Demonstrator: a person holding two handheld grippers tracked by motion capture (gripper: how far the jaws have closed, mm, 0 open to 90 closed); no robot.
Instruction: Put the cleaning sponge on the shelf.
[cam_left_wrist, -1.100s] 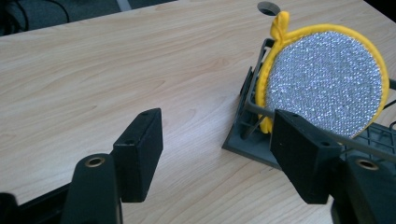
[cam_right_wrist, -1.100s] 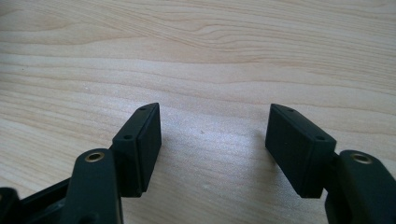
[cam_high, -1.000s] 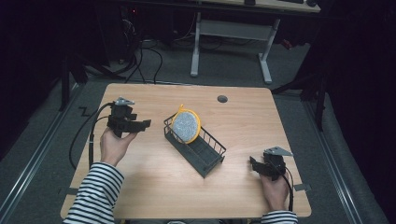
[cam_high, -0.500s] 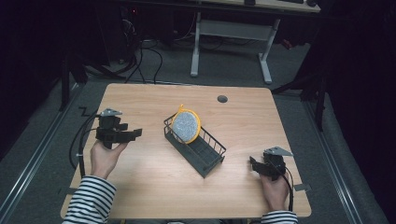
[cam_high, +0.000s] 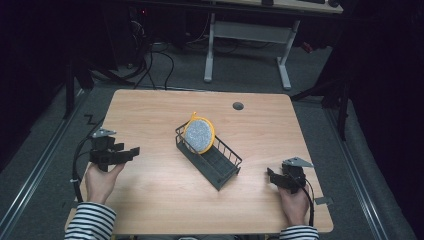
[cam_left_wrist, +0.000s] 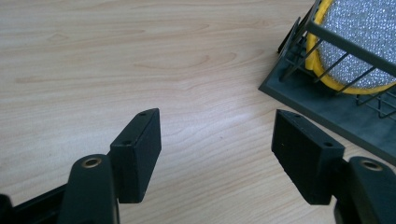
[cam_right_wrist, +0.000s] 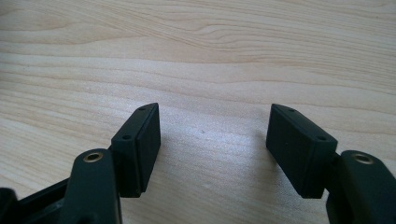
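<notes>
High view shows a dark wire basket (cam_high: 212, 160) in the middle of the wooden table (cam_high: 150, 115). It lies slanted, from about 10 o'clock to 4 o'clock. One thing sits inside it: a round sparkly grey scrubber (cam_high: 199, 134) with a yellow rim, standing on its edge at the 10 o'clock end. The other end has nothing in it.

Left gripper (cam_high: 120, 154) is near the table's 8 o'clock side, held in a hand (cam_high: 101, 181) with a striped sleeve (cam_high: 90, 222). Its jaws are spread wide with nothing between them.

Right gripper (cam_high: 274, 176) is near 4 o'clock. Its jaws are spread wide too, holding nothing.
</notes>
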